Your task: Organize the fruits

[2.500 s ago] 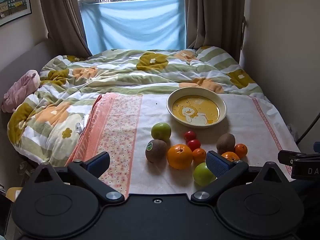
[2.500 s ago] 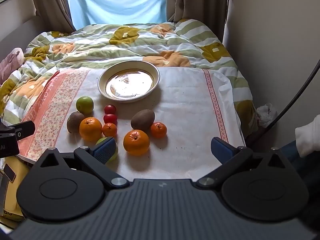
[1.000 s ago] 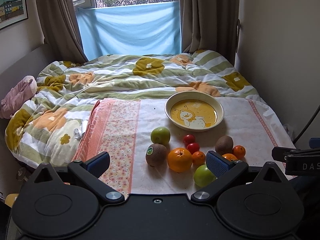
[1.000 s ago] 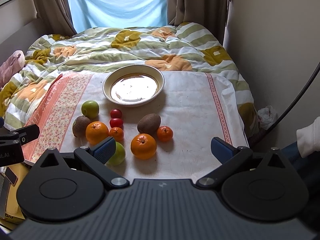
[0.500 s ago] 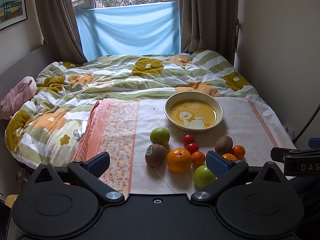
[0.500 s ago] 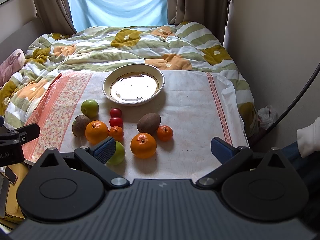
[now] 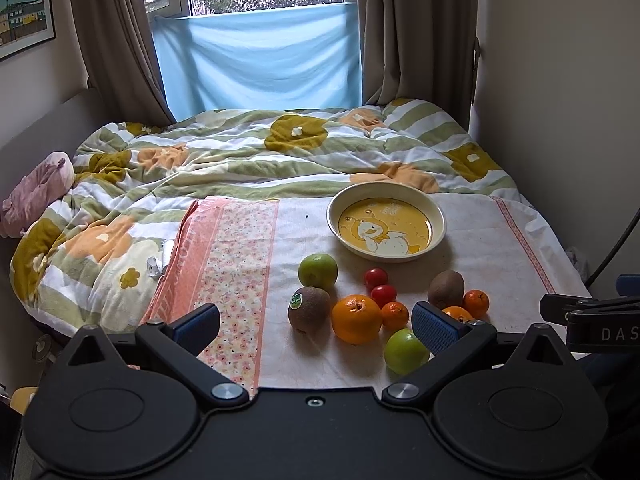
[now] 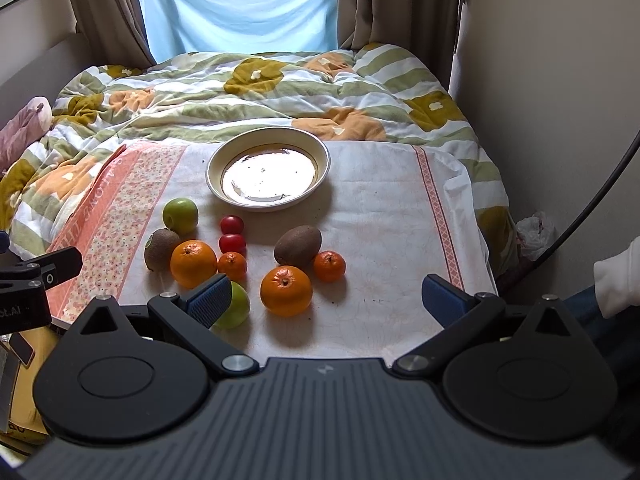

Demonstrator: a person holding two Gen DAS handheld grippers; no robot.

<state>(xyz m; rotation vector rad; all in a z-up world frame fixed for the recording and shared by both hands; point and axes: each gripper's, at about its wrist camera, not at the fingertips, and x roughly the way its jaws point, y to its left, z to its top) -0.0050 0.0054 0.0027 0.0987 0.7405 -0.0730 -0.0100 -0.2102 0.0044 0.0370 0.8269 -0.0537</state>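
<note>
while nothing sits yet in the bowl (image 8: 267, 148) at the far middle of the cloth (image 8: 384, 208) spread over the bed (image 8: 256, 92), both claws hang spread wide and empty over the near edge, left claw (image 7: 316, 322) and right claw (image 8: 330, 296), likely held back to keep all the fruit in sight. clustered loose just short of the bowl: two green apples (image 8: 181, 213), two kiwis (image 8: 298, 246), two oranges (image 8: 286, 290), two mandarins (image 8: 329, 266) and two cherry tomatoes (image 8: 232, 224). probably right at the start, with the near orange closest between the right claw's fingers.
</note>
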